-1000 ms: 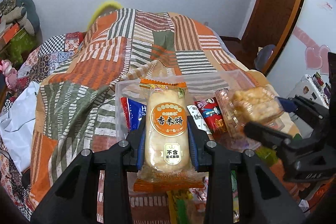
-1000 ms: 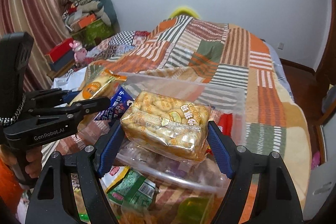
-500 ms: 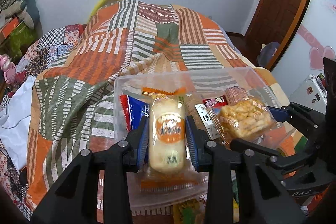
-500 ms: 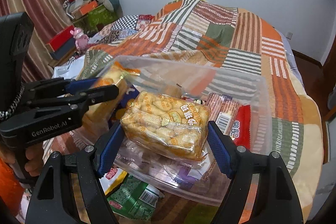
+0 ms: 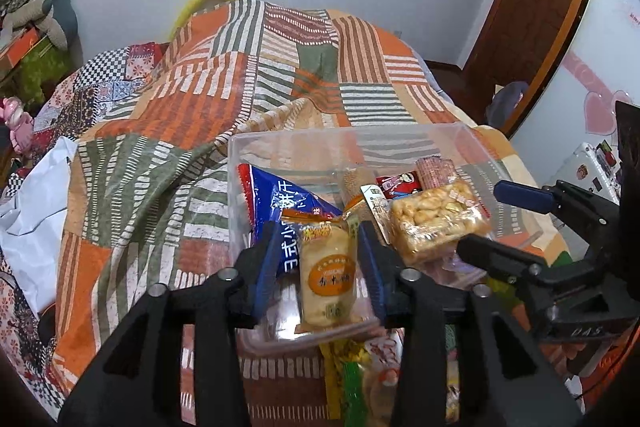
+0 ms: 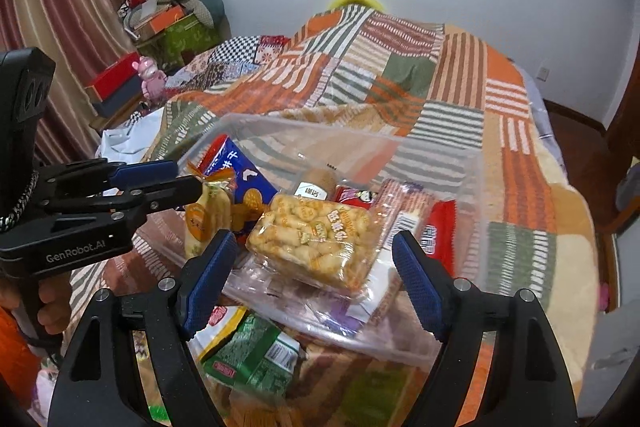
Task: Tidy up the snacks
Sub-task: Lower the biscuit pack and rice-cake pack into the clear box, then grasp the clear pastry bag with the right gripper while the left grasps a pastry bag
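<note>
The left gripper [image 5: 324, 251], jaws just opening, released the rice cracker [image 5: 327, 277] in the bin [image 5: 344, 139]; at 3 o'clock, the right gripper [image 6: 312, 263] stood open around the biscuit pack [image 6: 320, 239].

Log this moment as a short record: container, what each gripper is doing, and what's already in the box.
container: clear plastic box on patchwork bedspread
left gripper: jaws just opened, rice cracker pack between them, released
right gripper: jaws open, puffed snack pack lying in the box between them
also in box: blue biscuit bag, red packets
</note>
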Demonstrator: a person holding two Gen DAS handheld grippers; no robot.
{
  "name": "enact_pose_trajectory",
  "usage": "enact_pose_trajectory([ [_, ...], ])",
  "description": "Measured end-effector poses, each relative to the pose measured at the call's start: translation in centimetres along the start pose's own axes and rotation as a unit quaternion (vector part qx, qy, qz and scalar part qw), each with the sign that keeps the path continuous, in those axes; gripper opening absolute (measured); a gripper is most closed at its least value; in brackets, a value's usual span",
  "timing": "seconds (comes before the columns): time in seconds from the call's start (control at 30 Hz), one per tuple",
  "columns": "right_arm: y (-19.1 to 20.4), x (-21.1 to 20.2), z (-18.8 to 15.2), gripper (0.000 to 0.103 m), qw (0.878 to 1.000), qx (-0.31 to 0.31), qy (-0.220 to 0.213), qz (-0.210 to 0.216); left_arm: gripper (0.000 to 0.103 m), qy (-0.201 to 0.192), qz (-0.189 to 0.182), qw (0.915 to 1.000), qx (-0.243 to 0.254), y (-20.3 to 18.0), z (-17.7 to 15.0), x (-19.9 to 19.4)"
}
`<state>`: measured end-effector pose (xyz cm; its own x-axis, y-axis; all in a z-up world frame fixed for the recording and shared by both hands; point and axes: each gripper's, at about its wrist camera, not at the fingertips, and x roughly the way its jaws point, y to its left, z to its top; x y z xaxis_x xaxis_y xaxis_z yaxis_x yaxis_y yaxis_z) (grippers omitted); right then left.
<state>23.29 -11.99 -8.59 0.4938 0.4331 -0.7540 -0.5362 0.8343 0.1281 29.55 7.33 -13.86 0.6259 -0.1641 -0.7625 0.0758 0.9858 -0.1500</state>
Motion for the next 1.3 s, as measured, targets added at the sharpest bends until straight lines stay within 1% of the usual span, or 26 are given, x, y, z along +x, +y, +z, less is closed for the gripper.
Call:
enact_pose_trajectory([
  [0.03, 0.0, -0.3, 0.0, 0.078, 1.000, -0.001, -0.003, -0.001, 0.049, -0.005, 0.000, 1.0000, -0.001, -0.1, -0.1, -0.6],
  [0.17, 0.2, -2.2, -0.5, 0.078, 1.000, -0.002, -0.021, -0.005, 0.056, -0.013, -0.003, 0.9999, 0.003, -0.6, -0.6, -2.3],
  [0.23, 0.2, -2.9, -0.8, 0.078, 1.000, 0.000, -0.027, -0.002, 0.061, -0.016, -0.007, 0.9998, 0.006, -1.1, -1.0, -3.2],
  [0.33, 0.2, -3.8, -1.4, 0.079, 0.999, 0.007, -0.034, 0.005, 0.066, -0.022, -0.010, 0.9996, 0.012, -1.9, -1.8, -4.4],
  [0.47, 0.5, -4.7, -2.6, 0.079, 0.999, 0.006, -0.038, 0.007, 0.072, -0.019, -0.019, 0.9995, 0.017, -3.1, -3.0, -5.3],
  [0.57, 0.8, -5.1, -3.5, 0.079, 0.999, 0.004, -0.035, 0.006, 0.076, -0.012, -0.027, 0.9993, 0.021, -3.9, -4.0, -5.6],
  [0.77, 1.2, -5.4, -5.9, 0.079, 1.000, 0.001, -0.024, 0.006, 0.076, 0.008, -0.034, 0.9990, 0.027, -5.3, -6.3, -5.5],
  [0.87, 1.2, -4.9, -7.1, 0.079, 1.000, 0.009, -0.011, 0.019, 0.077, 0.013, -0.048, 0.9985, 0.021, -5.3, -7.4, -5.5],
  [0.97, 1.3, -3.7, -7.9, 0.079, 1.000, 0.012, 0.005, 0.023, 0.078, 0.017, -0.036, 0.9990, 0.018, -5.1, -8.4, -5.1],
  [1.03, 1.2, -3.0, -8.4, 0.079, 0.999, 0.017, 0.012, 0.025, 0.078, 0.028, -0.042, 0.9987, 0.010, -4.8, -8.9, -4.4],
  [1.23, 0.8, -3.2, -9.6, 0.079, 0.998, 0.043, 0.020, 0.042, 0.090, 0.018, -0.046, 0.9988, -0.003, -4.5, -9.4, -3.7],
  [1.3, 0.7, -3.1, -10.0, 0.079, 0.997, 0.049, 0.024, 0.046, 0.092, 0.013, -0.043, 0.9990, 0.002, -4.9, -9.6, -3.6],
])
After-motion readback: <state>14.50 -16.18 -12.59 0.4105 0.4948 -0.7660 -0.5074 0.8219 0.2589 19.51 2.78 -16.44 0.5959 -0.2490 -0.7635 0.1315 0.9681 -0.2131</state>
